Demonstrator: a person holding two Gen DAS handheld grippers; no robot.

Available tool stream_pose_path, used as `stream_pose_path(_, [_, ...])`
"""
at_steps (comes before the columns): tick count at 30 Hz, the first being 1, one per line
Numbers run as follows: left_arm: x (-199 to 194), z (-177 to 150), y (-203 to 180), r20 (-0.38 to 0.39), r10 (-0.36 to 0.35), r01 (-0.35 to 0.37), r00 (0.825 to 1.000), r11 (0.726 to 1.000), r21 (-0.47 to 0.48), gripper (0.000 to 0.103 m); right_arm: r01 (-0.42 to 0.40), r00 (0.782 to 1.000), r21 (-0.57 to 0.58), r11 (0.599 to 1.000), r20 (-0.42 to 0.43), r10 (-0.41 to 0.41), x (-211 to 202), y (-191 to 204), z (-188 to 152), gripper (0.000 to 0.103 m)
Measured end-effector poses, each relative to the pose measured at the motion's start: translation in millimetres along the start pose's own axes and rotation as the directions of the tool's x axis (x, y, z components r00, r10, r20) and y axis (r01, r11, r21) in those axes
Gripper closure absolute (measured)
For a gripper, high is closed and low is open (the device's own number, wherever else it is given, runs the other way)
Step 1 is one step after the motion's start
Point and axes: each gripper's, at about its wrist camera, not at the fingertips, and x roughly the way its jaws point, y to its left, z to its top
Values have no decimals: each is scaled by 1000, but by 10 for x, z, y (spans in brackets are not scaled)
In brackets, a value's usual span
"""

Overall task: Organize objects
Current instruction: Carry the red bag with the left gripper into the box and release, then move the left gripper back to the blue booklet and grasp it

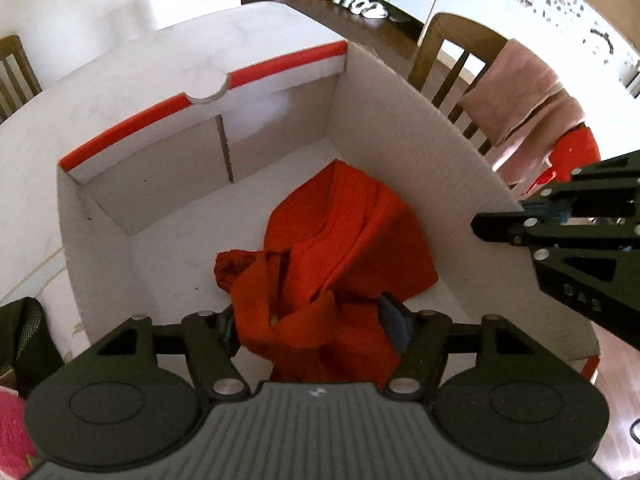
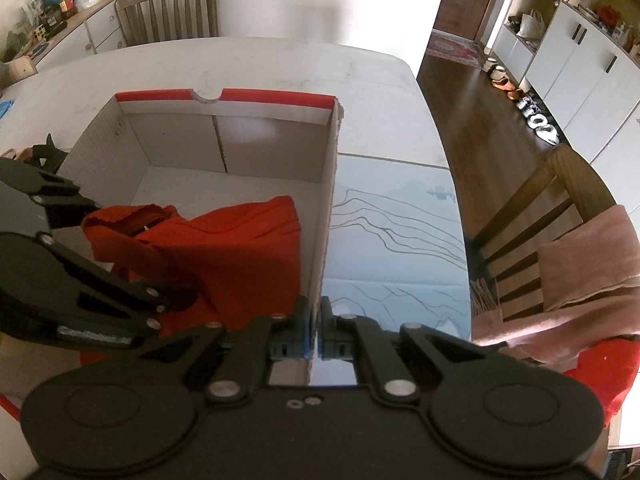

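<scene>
An open white cardboard box (image 1: 384, 120) with a red top rim stands on the table. A crumpled red cloth (image 1: 348, 232) lies on its floor toward the near right corner. My left gripper (image 1: 311, 326) reaches down into the box, open, with the near end of the cloth lying between its spread fingers. In the right wrist view the box (image 2: 180, 140) and the cloth (image 2: 240, 248) show again, with the left gripper (image 2: 140, 252) over the cloth. My right gripper (image 2: 317, 332) is shut on the top edge of the box's right wall, also seen as the right gripper (image 1: 520, 216) at the wall's near end.
The white table (image 2: 280, 64) carries a pale blue mat (image 2: 400, 240) right of the box. A wooden chair draped with a pink towel (image 2: 580, 260) stands at the table's right side, another chair (image 2: 168, 8) at the far side. A dark item (image 1: 20, 332) lies left of the box.
</scene>
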Motion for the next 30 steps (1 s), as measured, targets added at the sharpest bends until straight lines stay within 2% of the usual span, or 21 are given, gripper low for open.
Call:
stream_pose_path(4, [-183,-26,14,23,-17,17,1000,1000,1,36,-1,1000,2,1000,-1,1,-1,-10,4,100])
stream_pose_path(13, [-794,-157,86,128,-42,45,991,999,-23,36,0,1000,-2,1000,-1,0,6,-19,7,100])
stream_pose_path(24, [-1434,-479,223,262,-10,30,965,997,-75,36,7,1000,-15,1000,-4,-7,6,-2,7,100])
stream_pose_path(30, [-1638,-791,535,277,48,-3,960,987,-161,36,10,1000,-27,1000,-8,-10,-3,15,0,100])
